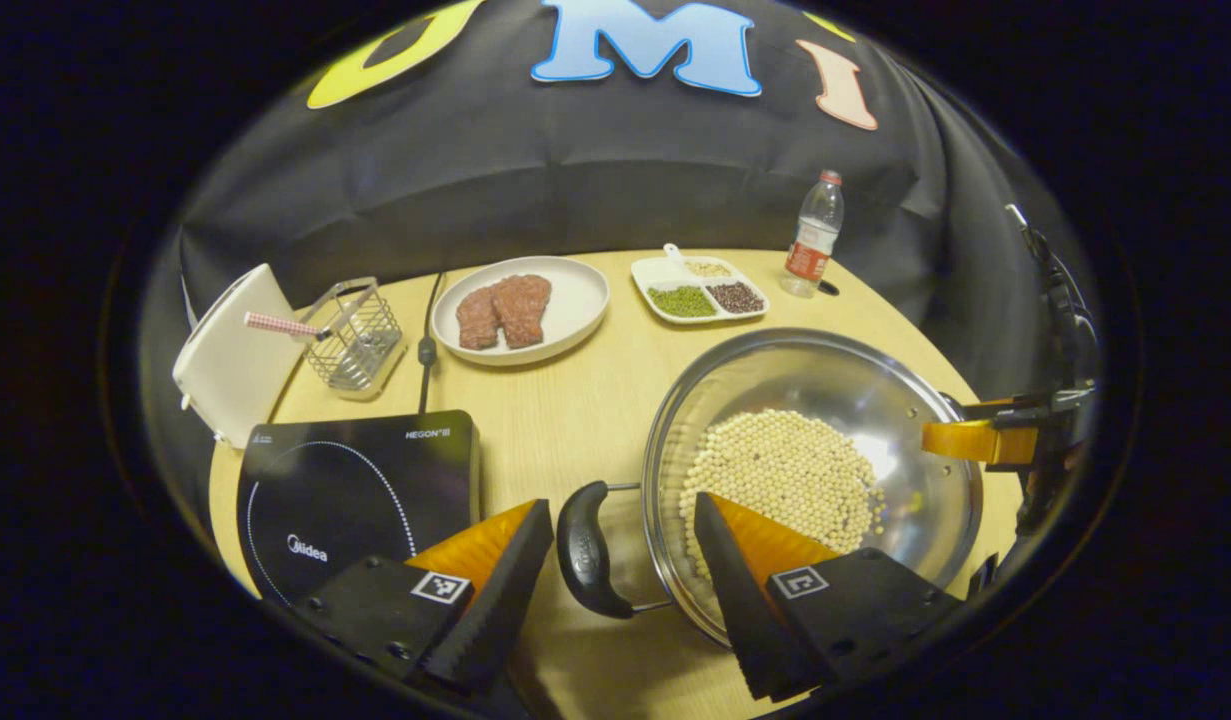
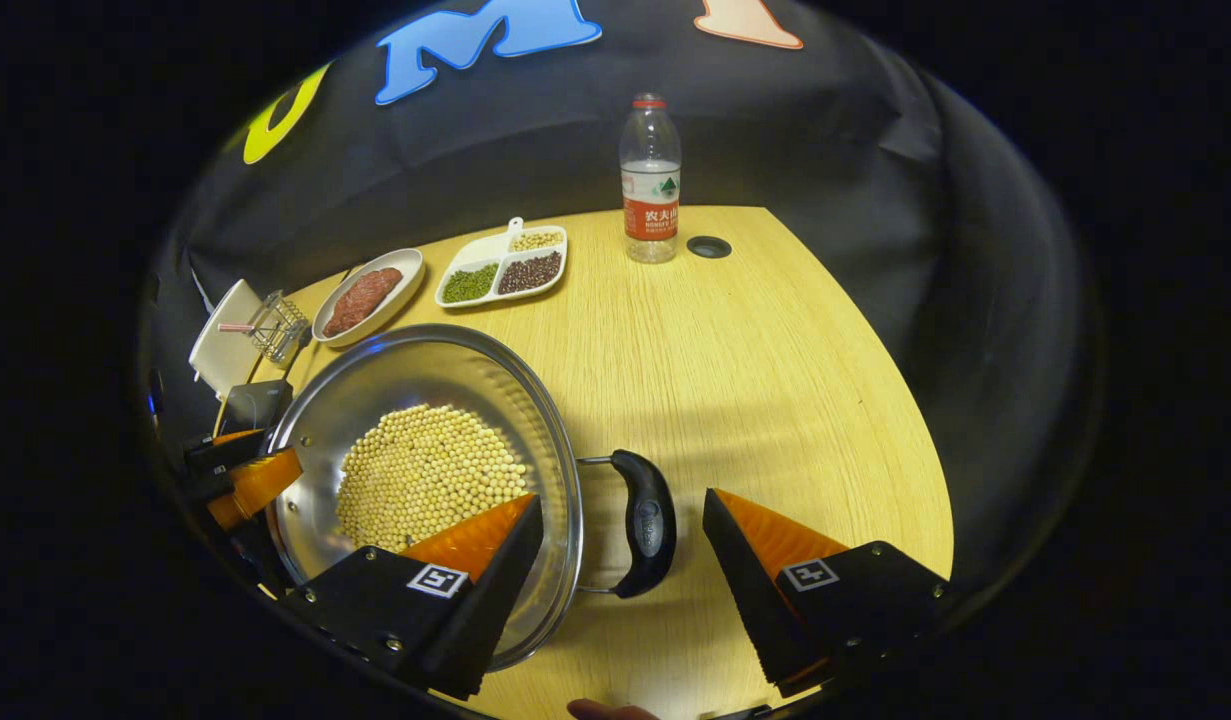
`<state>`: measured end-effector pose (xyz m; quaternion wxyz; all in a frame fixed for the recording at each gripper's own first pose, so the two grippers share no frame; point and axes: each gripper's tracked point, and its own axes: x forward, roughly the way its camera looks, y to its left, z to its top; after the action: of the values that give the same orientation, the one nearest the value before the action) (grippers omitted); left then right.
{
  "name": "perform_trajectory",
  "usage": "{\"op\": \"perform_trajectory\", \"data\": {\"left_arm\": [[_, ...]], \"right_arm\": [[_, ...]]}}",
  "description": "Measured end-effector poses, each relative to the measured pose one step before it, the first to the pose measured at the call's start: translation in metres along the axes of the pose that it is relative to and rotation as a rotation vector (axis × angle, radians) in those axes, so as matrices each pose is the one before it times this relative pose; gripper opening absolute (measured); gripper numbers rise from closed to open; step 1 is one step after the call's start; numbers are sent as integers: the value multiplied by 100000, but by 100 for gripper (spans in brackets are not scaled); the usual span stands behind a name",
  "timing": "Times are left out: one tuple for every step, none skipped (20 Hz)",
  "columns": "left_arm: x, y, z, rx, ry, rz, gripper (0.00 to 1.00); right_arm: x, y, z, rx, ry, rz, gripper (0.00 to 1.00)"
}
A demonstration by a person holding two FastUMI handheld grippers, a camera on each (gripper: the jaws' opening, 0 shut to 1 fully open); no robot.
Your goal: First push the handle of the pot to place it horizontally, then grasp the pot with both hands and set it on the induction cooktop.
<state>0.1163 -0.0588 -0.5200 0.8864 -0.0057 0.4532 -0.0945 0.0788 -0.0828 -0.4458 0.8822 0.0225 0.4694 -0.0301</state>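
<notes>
In the left gripper view, the left tool stands spread apart around the black side handle of the shiny steel pot, which holds pale round soybeans on the wooden table. The glossy black induction cooktop lies just beside it.

In the right gripper view, the right tool gapes around the opposite handle; a plastic bottle stands well apart.

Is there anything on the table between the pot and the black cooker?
Nothing visible. In the left gripper view the pot sits right of the induction cooktop, with only bare table between them. The plate stands farther back.
</notes>
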Motion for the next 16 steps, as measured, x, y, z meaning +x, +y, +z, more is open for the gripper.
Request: {"op": "perform_trajectory", "data": {"left_arm": [[352, 47, -391, 548, 967, 232, 96], [193, 249, -365, 1090, 961, 1043, 96], [126, -223, -363, 83, 707, -754, 87], [92, -85, 22, -292, 535, -694, 78], [258, 20, -115, 41, -177, 7, 75], [-208, 4, -86, -426, 662, -531, 78], [-3, -28, 103, -1015, 90, -540, 73], [102, -109, -186, -875, 1437, -1239, 76], [188, -22, -124, -1799, 844, -911, 76], [103, 3, -152, -1508, 1301, -1010, 78], [-282, -35, 124, -1222, 59, -750, 74], [116, 93, -127, -695, 935, -311, 74], [53, 159, 248, 336, -189, 730, 71], [119, 48, -199, 353, 626, 350, 73], [49, -41, 268, 317, -352, 588, 67], [-30, 4, -204, 317, 727, -65, 63]], "right_arm": [[534, 111, -279, 391, 1343, 142, 98], [241, 85, -129, 98, 462, 45, 98], [357, 8, -146, -194, 364, -201, 98], [397, 172, -166, -223, 805, 169, 98], [67, -108, -115, -247, 817, -361, 93], [344, 10, -325, 55, 1252, 326, 82], [294, 243, -152, 1342, 894, 860, 74], [-627, 251, 401, 1196, -696, 503, 70], [581, -14, -195, 1568, 313, 1073, 70], [1523, 109, 226, 574, 1271, 1636, 68], [33, -29, 421, 2543, -458, 1066, 67], [-129, 52, -176, 406, 812, 470, 63], [-216, 160, 97, 1721, -1356, 610, 63], [-165, 8, -106, -39, 1000, -251, 57], [54, -262, -254, -84, 579, -228, 56], [-209, -20, -101, 794, 382, -65, 51]]}}
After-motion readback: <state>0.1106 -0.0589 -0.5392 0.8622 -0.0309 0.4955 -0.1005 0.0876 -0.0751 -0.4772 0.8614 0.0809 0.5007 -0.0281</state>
